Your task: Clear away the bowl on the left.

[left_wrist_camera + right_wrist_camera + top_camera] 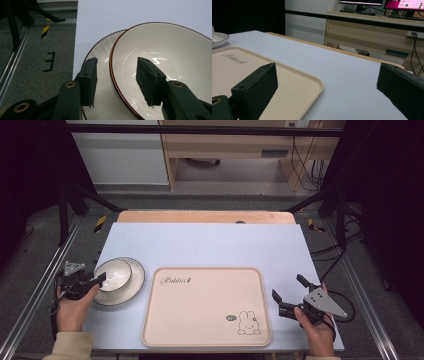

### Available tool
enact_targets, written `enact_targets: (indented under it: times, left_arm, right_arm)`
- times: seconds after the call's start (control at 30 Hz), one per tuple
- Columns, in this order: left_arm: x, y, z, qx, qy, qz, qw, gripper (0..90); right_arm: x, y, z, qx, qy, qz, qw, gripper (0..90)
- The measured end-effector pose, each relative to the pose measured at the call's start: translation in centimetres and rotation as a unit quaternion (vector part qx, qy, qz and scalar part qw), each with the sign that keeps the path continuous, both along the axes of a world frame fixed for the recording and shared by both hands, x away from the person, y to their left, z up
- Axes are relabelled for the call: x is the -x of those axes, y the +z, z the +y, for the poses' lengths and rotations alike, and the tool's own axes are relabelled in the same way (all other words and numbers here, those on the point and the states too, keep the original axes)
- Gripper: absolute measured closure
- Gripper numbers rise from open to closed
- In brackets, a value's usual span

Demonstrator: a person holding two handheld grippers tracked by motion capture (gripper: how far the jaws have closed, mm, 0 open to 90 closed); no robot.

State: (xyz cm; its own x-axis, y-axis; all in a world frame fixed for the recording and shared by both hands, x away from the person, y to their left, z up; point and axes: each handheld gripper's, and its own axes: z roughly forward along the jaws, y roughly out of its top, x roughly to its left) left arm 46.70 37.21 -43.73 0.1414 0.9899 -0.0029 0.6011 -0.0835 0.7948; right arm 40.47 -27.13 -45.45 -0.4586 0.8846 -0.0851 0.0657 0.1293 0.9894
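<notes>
Bowl [160, 70]: white, dark-rimmed, sits in the plate, set toward the plate's left side, at the desk's near left.
Plate [136, 275]: white with a dark rim, flat on the desk, just left of the tray and apart from it.
Step in hand: I judge this to be the grasp on the bowl's rim, not yet made firm.
My left claw [100, 281]: partly open, straddling the bowl's near-left rim; in its own view one jaw is inside the bowl, the other outside over the plate.
Contact: in the left claw view a gap shows between each pad and the bowl wall. I hold nothing yet.
Next move: I judge the jaws must close until both pads press the wall, the outer jaw kept clear of the plate so that only the bowl comes up. Then a straight lift, probably toward the tray.
Risk: a thin, glossy rim may slip or tip in the pads; a dragged plate would upset the lift.
Left hand [74, 307]: at the desk's left edge, forearm coming from the near side, claw pointing right and slightly away from me toward the bowl.
Tray [200, 340]: beige, rabbit print at its near right corner, nothing on it, centre of the desk.
My right claw [290, 294]: jaws wide apart, nothing between them, above the desk just right of the tray.
Right hand [314, 325]: at the near right corner, claw pointing away and leftward.
Desk [210, 245]: pale blue top, bare beyond these items.
</notes>
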Motion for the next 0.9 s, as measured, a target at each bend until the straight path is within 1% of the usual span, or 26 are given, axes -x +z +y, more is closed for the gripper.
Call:
enact_targets:
  times: [0.1,0.23,0.4,0.43,0.47,0.63,0.77,0.9]
  left_arm:
    - [-0.04,-0.09,-0.05,-0.001,0.003,0.002,1.0,54.2]
    - [-0.09,-0.26,-0.07,0.004,0.008,0.005,0.9999,58.0]
    - [-0.11,-0.34,0.02,0.008,0.01,0.009,0.9999,60.7]
    - [-0.13,-0.37,0.01,0.01,0.011,0.011,0.9998,60.7]
    - [-0.19,-0.46,-0.07,0.016,0.016,0.012,0.9997,61.4]
    - [-0.44,-0.58,-0.34,0.021,0.017,0.024,0.9994,66.0]
    - [-0.45,-0.68,-0.38,0.026,0.019,0.026,0.9992,69.1]
    - [-0.48,-0.84,-0.24,0.034,0.027,0.022,0.9988,71.8]
  right_arm:
    - [-0.02,-0.03,0.0,0.0,0.0,0.001,1.0,3.6]
    - [-0.05,-0.06,0.1,0.0,0.001,0.003,1.0,3.6]
    - [-0.03,-0.08,0.05,0.0,0.0,0.005,1.0,3.6]
    - [-0.03,-0.08,0.05,0.0,0.0,0.005,1.0,3.6]
    - [-0.04,-0.09,0.05,0.001,0.0,0.005,1.0,3.6]
    - [-0.06,-0.12,0.08,0.003,0.002,0.005,1.0,3.6]
    - [-0.09,-0.12,0.06,0.003,0.002,0.005,1.0,3.6]
    - [-0.08,-0.14,0.13,0.002,0.002,0.005,1.0,3.6]
